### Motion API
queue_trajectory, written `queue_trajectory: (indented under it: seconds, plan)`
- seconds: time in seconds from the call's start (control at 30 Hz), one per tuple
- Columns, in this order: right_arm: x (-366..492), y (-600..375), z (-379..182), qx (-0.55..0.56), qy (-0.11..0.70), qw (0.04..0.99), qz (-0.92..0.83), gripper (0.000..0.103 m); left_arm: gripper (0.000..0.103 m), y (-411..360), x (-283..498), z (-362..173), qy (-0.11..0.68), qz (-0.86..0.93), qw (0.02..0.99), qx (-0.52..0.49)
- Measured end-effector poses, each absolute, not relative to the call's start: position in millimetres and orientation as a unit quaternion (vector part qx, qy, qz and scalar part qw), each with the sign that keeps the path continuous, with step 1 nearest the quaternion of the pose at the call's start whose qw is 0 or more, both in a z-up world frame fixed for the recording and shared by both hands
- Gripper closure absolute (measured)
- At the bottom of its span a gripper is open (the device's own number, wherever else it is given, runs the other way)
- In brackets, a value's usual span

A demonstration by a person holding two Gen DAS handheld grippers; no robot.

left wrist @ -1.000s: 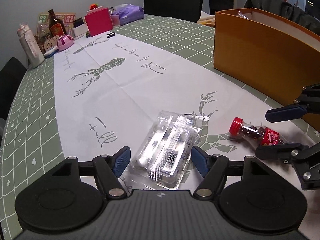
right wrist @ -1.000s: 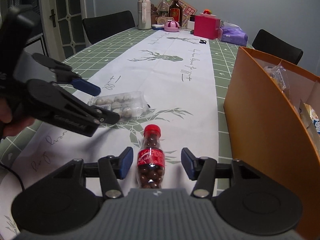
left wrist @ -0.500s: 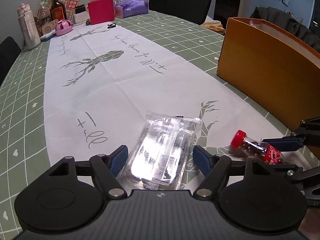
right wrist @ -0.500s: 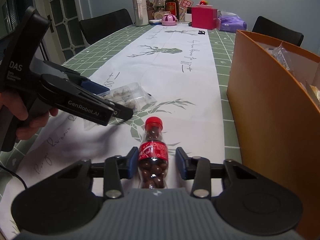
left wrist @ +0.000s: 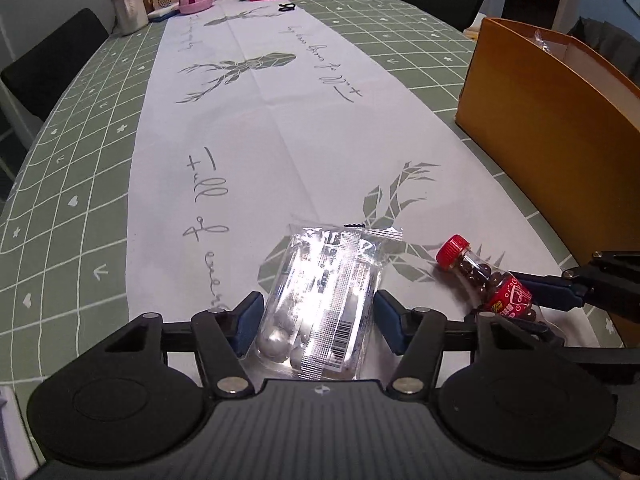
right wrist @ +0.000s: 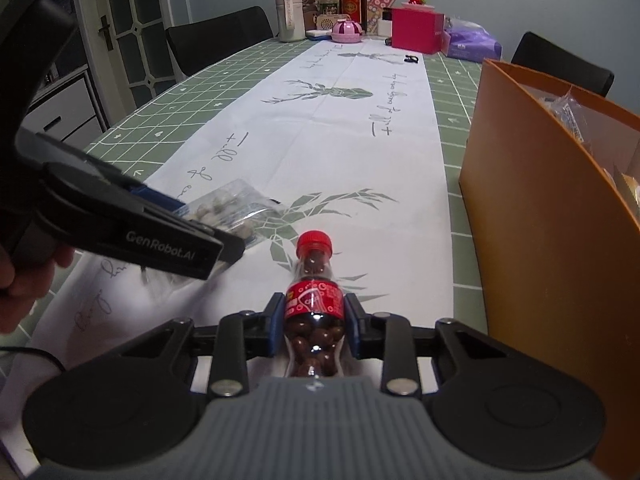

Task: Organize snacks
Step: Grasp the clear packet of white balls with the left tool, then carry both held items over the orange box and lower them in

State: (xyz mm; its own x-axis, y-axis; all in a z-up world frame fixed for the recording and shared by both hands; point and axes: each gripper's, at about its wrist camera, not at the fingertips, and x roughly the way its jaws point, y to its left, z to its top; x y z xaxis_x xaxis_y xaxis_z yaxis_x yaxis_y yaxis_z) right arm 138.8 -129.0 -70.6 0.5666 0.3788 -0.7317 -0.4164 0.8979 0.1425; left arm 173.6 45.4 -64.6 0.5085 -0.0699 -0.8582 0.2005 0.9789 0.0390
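Left fingers (left wrist: 318,318) closing around clear packet (left wrist: 324,304), right fingers (right wrist: 313,326) closing, pressing candy bottle (right wrist: 314,304), box contents only in right view

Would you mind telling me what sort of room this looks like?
Probably a dining or meeting room: a long table with a green cloth and deer runner, black chairs around it, and bottles and boxes at the far end.

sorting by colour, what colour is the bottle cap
Red; the bottle cap shows best in the right wrist view.
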Motion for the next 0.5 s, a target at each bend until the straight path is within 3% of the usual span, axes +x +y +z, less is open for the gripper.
queue_trajectory:
  seconds: [0.5]
  plan:
    - [108.4, -147.2, -38.9, -0.006, 0.394, 0.887, 0.241, 0.074, 0.037, 27.1, 135.5, -32.5, 0.488, -0.061, 0.868, 0.065]
